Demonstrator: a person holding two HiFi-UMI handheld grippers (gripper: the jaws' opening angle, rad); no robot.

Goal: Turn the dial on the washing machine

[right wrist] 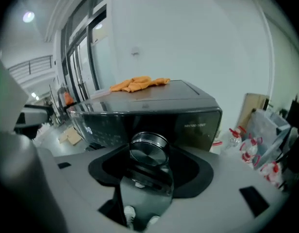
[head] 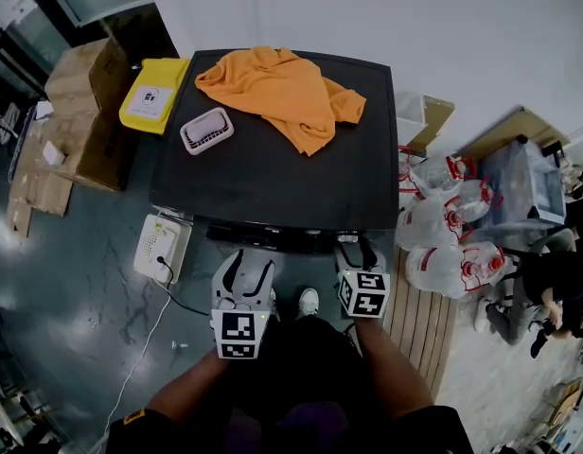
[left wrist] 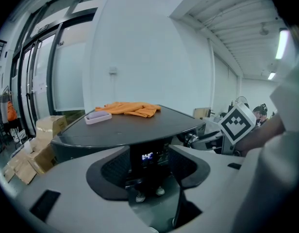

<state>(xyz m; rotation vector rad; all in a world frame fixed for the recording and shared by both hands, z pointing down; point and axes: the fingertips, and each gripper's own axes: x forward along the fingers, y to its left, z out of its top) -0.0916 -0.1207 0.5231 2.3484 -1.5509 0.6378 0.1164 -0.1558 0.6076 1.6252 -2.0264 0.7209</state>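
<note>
In the head view, the washer (head: 273,183) was a black box with a flat, glossy top. An orange cloth (head: 277,88) lay on the back of the top and a small tray (head: 206,130) toward its left edge, leaving the front half bare. The right gripper (head: 353,250) was up against the right end of the washer's front edge. The left gripper (head: 245,259) hung just short of that edge, left of the middle. Boxes (head: 83,112) and a yellow bag (head: 154,95) crowded the washer's left side, and bottles (head: 443,225) crowded its right. Bare floor lay before its front left corner.

In the left gripper view, the left gripper (left wrist: 148,160) had its jaws well apart and held nothing. Through the gap showed the washer's dark front and a lit display (left wrist: 147,156). The washer's rounded front edge ran just above the jaws.

In the right gripper view, the dial (right wrist: 148,145) was a round knob with a brushed silver face and a dark rim. It stood out from the right part of the washer's glossy front panel. The right gripper (right wrist: 149,153) had its jaws apart, one on each side of the dial, which nearly filled the gap. Whether the pads touched it could not be told. Right of the washer, bottles (right wrist: 246,147) stood close to its corner.
</note>
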